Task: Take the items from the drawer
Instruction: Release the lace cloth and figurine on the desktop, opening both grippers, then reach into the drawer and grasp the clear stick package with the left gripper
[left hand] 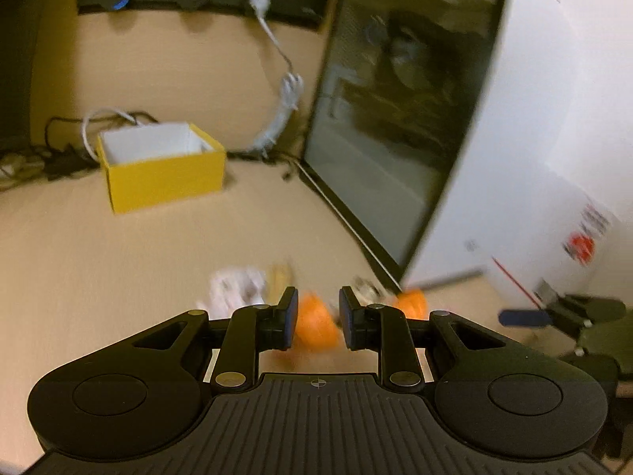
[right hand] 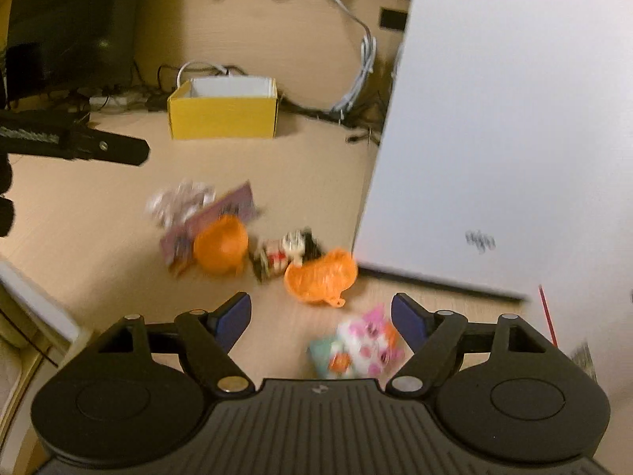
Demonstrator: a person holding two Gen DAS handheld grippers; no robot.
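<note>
Right gripper (right hand: 321, 318): jaws wide, empty. Pink-white toy packet (right hand: 358, 350) below, between them; blurred, long axis perhaps slanting up-right. Left gripper (left hand: 318, 318): part-open, empty.

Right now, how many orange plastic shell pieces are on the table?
2. One rounded orange plastic shell half lies on a purple card. The other orange plastic shell half, open side up, sits near the white box's corner. Blur may hide more.
</note>
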